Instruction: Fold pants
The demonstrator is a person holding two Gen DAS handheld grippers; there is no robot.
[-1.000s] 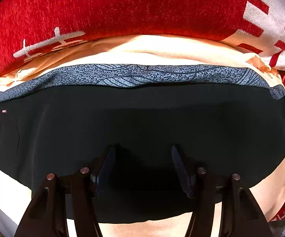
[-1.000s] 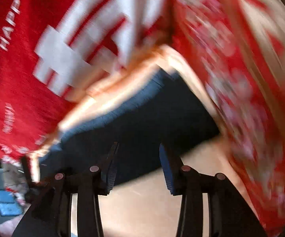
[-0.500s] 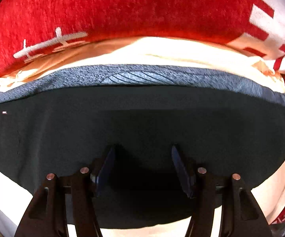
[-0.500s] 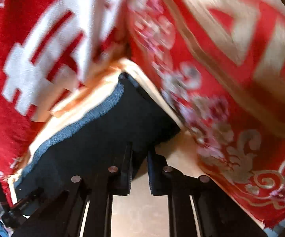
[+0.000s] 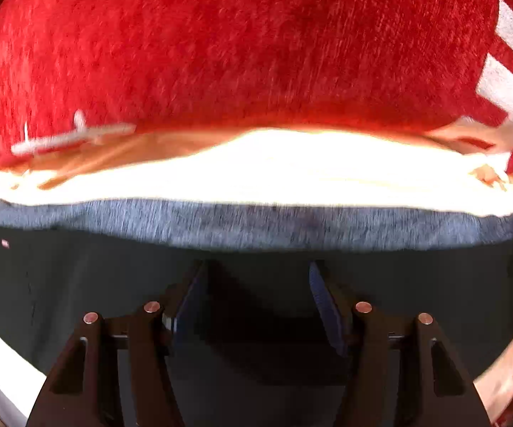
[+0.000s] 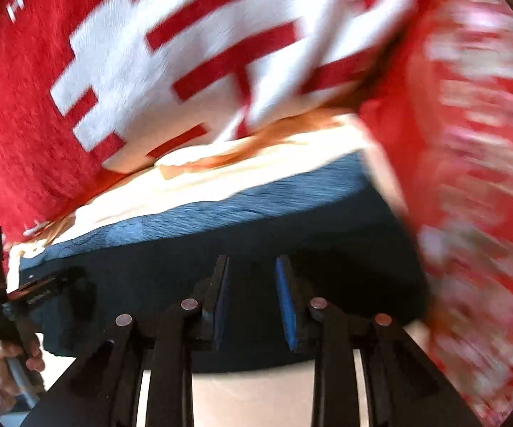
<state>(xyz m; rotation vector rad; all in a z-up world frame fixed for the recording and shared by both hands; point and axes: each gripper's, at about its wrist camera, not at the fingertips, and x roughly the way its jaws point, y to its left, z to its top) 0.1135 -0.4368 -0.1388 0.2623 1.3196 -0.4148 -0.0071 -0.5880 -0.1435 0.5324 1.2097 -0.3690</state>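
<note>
Black pants [image 5: 78,284] with a grey-blue patterned waistband [image 5: 256,224] lie flat on a cream sheet [image 5: 292,174]. My left gripper [image 5: 256,267] points down over the middle of the black cloth just short of the waistband. Its jaws are opening and nothing is pinched between them. In the right wrist view the pants [image 6: 345,242] and the waistband [image 6: 256,199] show near their right end. My right gripper [image 6: 252,259] hangs over that end, its jaws opening with only flat cloth below the gap. Both views are motion-blurred.
A red blanket [image 5: 220,53] with white lettering lies bunched behind the waistband. A red patterned cover [image 6: 470,178] rises right of the pants. At the lower left of the right wrist view, a person's hand [image 6: 17,356] holds the left gripper's handle.
The left gripper has slid toward the waistband, with its jaws slightly wider. The right gripper's jaws narrowed almost shut half a second ago and have widened again. It has also swung over the pants' right end.
</note>
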